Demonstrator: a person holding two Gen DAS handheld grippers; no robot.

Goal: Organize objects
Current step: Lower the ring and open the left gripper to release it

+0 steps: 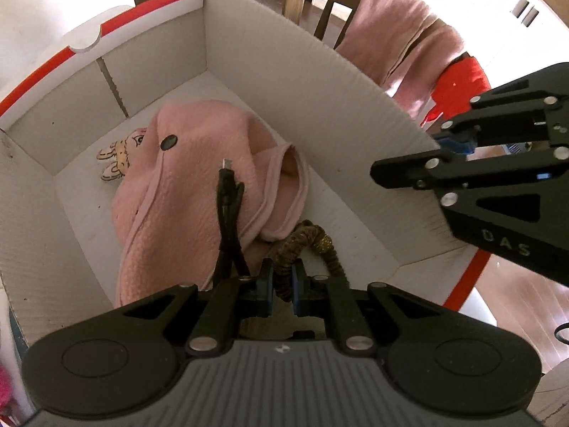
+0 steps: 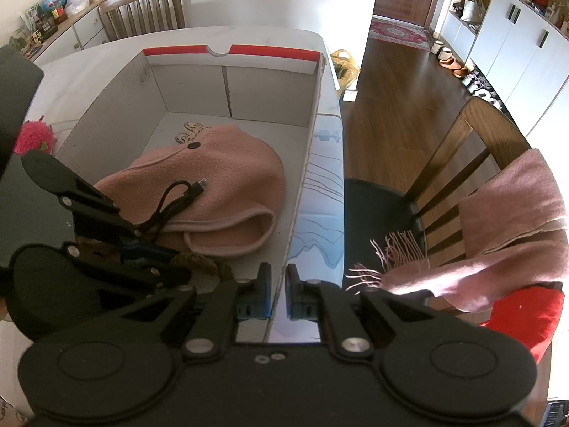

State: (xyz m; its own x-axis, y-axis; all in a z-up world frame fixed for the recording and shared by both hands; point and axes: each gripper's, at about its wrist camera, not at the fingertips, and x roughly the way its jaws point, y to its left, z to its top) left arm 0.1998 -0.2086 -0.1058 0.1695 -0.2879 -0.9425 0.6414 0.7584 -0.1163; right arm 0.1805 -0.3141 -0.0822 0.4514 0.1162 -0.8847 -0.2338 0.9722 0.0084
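Note:
A white cardboard box (image 1: 291,71) with a red rim holds a pink fleece hat (image 1: 185,192), a black USB cable (image 1: 227,213) lying on the hat, and a small wooden rabbit shape (image 1: 117,158). My left gripper (image 1: 282,281) is inside the box, shut on a gold-brown scrunchie (image 1: 306,242). My right gripper (image 2: 278,291) hangs over the box's right wall (image 2: 302,178), jaws nearly shut with nothing between them. The right wrist view also shows the hat (image 2: 220,178), the cable (image 2: 174,195) and the left gripper (image 2: 149,249).
A wooden chair (image 2: 473,149) draped with a pink fringed scarf (image 2: 498,220) stands right of the table, with a red cushion (image 2: 526,316). A pink fluffy toy (image 2: 33,137) lies left of the box. A patterned mat (image 2: 325,195) lies beside the box.

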